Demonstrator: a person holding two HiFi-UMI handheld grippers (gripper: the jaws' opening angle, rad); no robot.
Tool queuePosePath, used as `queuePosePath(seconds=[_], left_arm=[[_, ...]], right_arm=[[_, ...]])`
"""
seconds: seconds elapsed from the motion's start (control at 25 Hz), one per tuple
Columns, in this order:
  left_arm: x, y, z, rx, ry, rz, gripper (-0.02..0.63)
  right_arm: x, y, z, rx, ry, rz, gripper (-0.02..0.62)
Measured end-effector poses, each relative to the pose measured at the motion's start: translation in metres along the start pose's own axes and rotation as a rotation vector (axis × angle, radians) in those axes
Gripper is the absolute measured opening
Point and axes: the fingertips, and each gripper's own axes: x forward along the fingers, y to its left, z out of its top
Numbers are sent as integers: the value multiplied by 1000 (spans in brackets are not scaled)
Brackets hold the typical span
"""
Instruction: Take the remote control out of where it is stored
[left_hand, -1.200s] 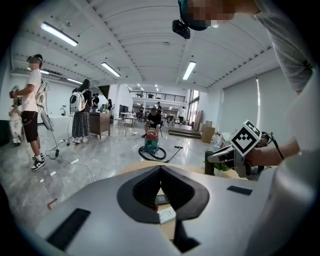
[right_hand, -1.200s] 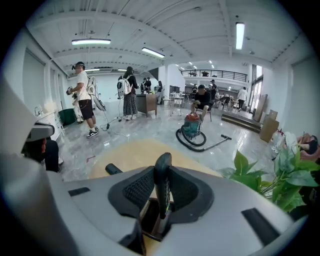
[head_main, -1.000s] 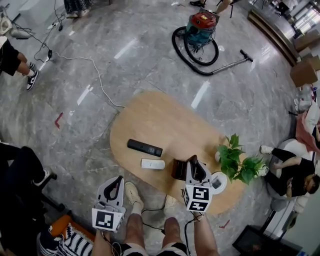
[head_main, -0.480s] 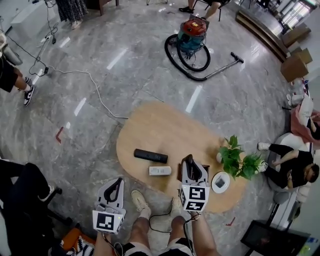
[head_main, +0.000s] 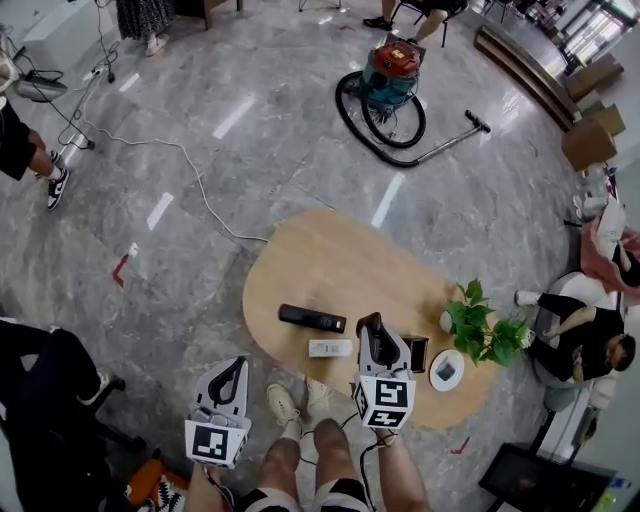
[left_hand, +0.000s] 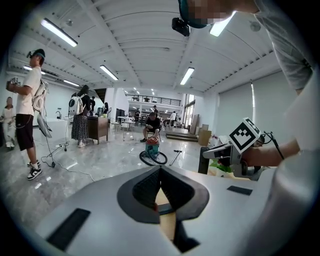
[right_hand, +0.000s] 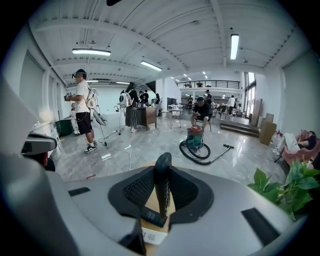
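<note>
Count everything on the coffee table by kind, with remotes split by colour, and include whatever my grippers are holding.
Black remotes: 2 (table remote; held remote in right gripper)
White remote: 1
Brown holder: 1
Potted plant: 1
White dish: 1
Total: 6

Large open hall: polished marble floor (head_main: 250, 150), ceiling strip lights (right_hand: 90, 51), mezzanine (right_hand: 210, 84).
</note>
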Motion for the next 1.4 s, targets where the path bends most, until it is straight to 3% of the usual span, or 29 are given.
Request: queuePosePath(seconds=[0.68, 1.4], left_arm=[[30, 30, -37, -39, 39, 49, 5], [72, 49, -52, -50, 61, 95, 5]], right_arm=[[83, 28, -13, -27, -16, 91, 97], [150, 44, -57, -45, 28, 191, 97]])
